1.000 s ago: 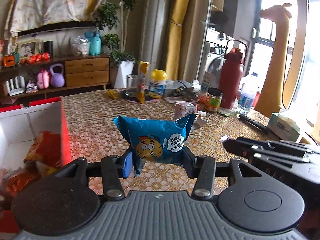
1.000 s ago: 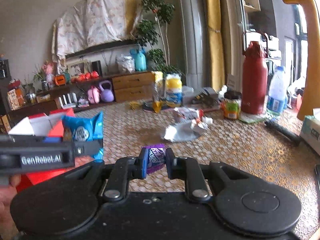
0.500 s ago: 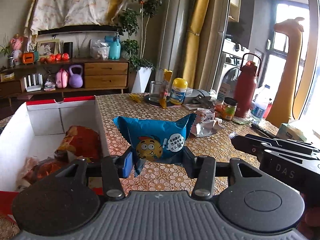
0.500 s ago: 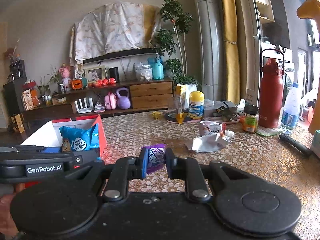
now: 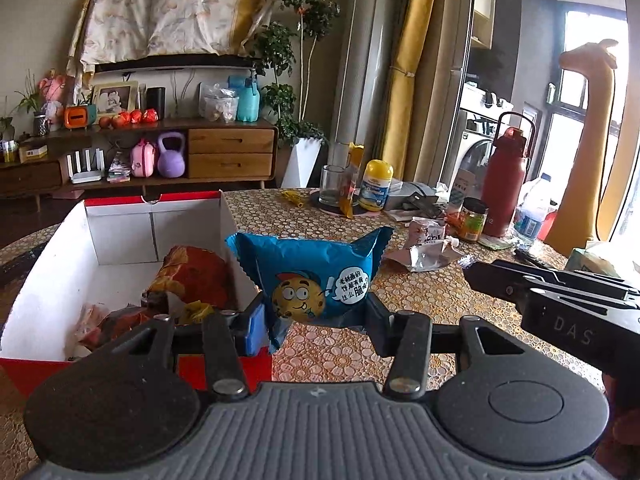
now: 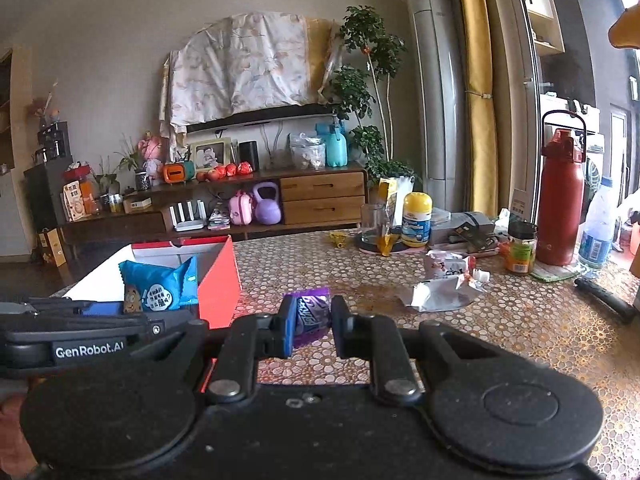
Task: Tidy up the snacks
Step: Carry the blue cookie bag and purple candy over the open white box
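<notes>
My left gripper (image 5: 316, 316) is shut on a blue snack bag (image 5: 316, 272) with a cartoon cookie face, held above the table just right of the red-and-white box (image 5: 120, 232). Inside the box lie an orange-red snack bag (image 5: 192, 276) and several other wrappers. My right gripper (image 6: 310, 316) is shut on a small purple snack packet (image 6: 308, 312), over the table right of the box (image 6: 218, 280). In the right wrist view the left gripper and its blue bag (image 6: 160, 286) appear at the left. In the left wrist view the right gripper's body (image 5: 560, 300) reaches in from the right.
On the patterned table (image 5: 420, 292) lie a torn silver wrapper (image 5: 424, 256) and a white packet (image 5: 428, 232). Further back stand a glass (image 5: 332, 186), a yellow-capped bottle (image 5: 376, 186), a small jar (image 5: 472, 220), a red flask (image 5: 504, 184) and a water bottle (image 5: 532, 212). A dark remote (image 6: 604, 300) lies at the right.
Both grippers have moved left with their snacks still gripped, toward the box. More of the box's inside now shows in the left wrist view, and the view sits a little higher.
</notes>
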A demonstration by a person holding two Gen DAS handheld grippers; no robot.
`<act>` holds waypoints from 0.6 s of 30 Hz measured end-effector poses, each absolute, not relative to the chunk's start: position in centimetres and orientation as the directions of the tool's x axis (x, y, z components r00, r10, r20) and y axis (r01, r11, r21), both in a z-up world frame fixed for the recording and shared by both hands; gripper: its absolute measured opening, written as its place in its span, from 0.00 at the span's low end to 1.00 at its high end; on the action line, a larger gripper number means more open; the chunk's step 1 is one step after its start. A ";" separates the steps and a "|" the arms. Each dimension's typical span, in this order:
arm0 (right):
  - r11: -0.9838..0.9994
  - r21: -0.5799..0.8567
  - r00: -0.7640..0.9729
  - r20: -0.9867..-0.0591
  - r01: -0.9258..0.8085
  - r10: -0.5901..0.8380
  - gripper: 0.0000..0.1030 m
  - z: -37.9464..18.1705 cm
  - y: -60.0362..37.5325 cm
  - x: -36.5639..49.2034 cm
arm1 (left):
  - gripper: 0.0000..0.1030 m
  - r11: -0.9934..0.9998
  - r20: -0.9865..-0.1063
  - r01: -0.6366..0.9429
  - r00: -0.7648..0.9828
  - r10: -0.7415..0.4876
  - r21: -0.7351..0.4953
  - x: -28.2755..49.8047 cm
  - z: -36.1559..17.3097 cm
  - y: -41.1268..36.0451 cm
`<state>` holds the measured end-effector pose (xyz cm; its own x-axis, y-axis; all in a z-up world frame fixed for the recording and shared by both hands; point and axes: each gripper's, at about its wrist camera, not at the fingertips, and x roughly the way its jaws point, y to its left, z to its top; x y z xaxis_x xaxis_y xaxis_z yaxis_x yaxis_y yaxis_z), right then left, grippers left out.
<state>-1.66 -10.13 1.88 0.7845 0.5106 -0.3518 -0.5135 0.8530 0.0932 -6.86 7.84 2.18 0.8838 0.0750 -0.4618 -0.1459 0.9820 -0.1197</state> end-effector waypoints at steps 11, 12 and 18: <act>0.841 0.087 0.766 -0.370 -0.534 0.525 0.17 2.1 -8.2 -1.1 | 0.47 0.979 -0.460 -0.164 0.883 0.091 -0.121 -6.7 2.4 9.5; 0.837 0.087 0.761 -0.372 -0.541 0.531 0.17 2.1 -7.8 -1.0 | 0.47 0.978 -0.459 -0.171 0.883 0.098 -0.121 -6.7 2.4 9.8; 0.802 0.083 0.723 -0.386 -0.591 0.573 0.16 2.3 -5.1 -0.6 | 0.47 0.962 -0.453 -0.234 0.879 0.148 -0.140 -7.2 2.7 12.7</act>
<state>-0.62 -5.07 2.33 0.7233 0.5730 -0.3855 -0.5911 0.8023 0.0833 -7.15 12.68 2.68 0.8792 0.1483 -0.4528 -0.2342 0.9621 -0.1397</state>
